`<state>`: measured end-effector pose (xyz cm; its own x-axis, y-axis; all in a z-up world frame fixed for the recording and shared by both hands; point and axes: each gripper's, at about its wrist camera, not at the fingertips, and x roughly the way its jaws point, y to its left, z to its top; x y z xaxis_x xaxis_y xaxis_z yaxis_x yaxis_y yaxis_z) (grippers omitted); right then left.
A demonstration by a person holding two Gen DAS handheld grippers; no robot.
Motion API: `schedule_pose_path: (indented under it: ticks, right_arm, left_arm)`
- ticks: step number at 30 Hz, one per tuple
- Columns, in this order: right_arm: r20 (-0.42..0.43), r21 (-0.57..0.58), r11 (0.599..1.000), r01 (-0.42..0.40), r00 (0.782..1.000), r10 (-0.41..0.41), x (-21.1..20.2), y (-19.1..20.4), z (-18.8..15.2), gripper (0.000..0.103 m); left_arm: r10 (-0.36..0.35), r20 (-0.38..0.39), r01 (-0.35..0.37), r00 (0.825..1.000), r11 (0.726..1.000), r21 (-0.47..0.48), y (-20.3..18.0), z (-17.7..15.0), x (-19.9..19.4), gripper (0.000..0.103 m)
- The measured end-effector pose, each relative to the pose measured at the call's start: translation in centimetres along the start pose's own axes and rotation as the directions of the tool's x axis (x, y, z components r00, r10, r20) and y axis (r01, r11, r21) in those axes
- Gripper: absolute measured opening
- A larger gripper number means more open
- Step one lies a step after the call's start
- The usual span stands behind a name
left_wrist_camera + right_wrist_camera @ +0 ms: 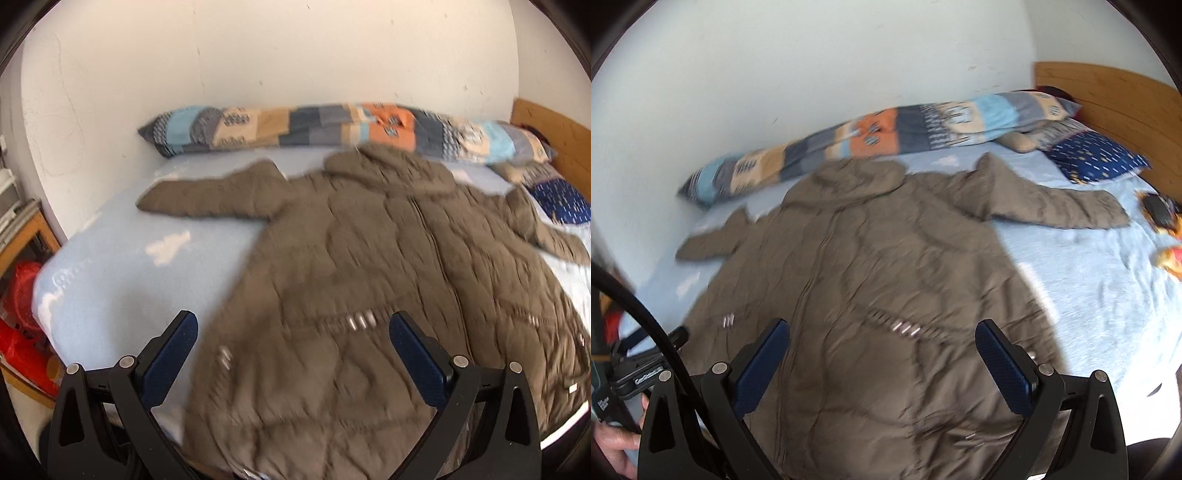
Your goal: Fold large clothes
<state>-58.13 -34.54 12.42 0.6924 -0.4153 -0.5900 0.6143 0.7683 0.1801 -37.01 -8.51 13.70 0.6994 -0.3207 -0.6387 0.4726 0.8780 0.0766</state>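
Observation:
A large brown quilted coat [369, 266] lies spread flat on the light-blue bed, hood toward the wall, both sleeves stretched out sideways. It also shows in the right wrist view [871, 280]. My left gripper [293, 328] is open and empty, hovering above the coat's lower left part near its hem. My right gripper [882, 336] is open and empty above the coat's lower right part. The left sleeve [207, 199] reaches toward the wall corner; the right sleeve [1056, 210] lies toward the headboard.
A long patchwork pillow [332, 127] lies along the wall behind the coat. A dark-blue pillow [1097, 157] sits by the wooden headboard [1115, 103]. Small objects [1163, 221] lie on the bed at the far right. Red items [22, 314] stand on the floor left of the bed.

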Motion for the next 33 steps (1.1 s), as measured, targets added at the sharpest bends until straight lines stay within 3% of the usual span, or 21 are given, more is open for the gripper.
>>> schedule_pose_path:
  ticks: [8, 11, 16, 21, 24, 28, 33]
  right_arm:
    - [0.111, 0.229, 0.968, 0.101, 0.985, -0.129, -4.4, -10.1, 4.6, 0.102]
    - [0.12, 0.283, 0.951, 0.123, 0.979, -0.163, -5.2, -13.2, 6.0, 0.102]
    - [0.123, 0.406, 0.911, 0.075, 0.983, -0.136, -5.0, -18.9, 8.1, 0.102]
    - [0.114, 0.626, 0.78, 0.011, 0.988, -0.105, -2.2, -26.4, 9.6, 0.102]
    - [0.087, 0.717, 0.697, 0.005, 0.992, -0.096, 0.7, -31.4, 10.0, 0.102]
    - [0.064, 0.764, 0.645, 0.022, 0.992, -0.109, 3.7, -36.4, 9.9, 0.096]
    - [0.048, 0.784, 0.621, 0.018, 0.995, -0.09, 7.4, -40.5, 10.5, 0.082]
  left_arm:
    - [0.048, 0.068, -0.043, 0.996, 0.996, -0.084, 4.7, 7.3, 2.0, 0.103]
    - [0.006, 0.041, -0.004, 0.999, 0.999, -0.054, 4.3, 9.8, 3.7, 0.103]
    - [-0.094, 0.015, 0.094, 0.995, 0.995, 0.043, 0.0, 13.0, 6.8, 0.103]
    - [-0.237, -0.024, 0.238, 0.971, 0.97, 0.047, -3.9, 13.3, 9.8, 0.103]
    - [-0.227, -0.029, 0.228, 0.974, 0.969, 0.09, -5.3, 12.6, 11.1, 0.103]
    - [-0.23, -0.047, 0.234, 0.972, 0.968, 0.092, -5.9, 12.0, 12.1, 0.103]
    - [-0.255, -0.071, 0.258, 0.964, 0.965, 0.044, -6.0, 12.0, 12.9, 0.103]
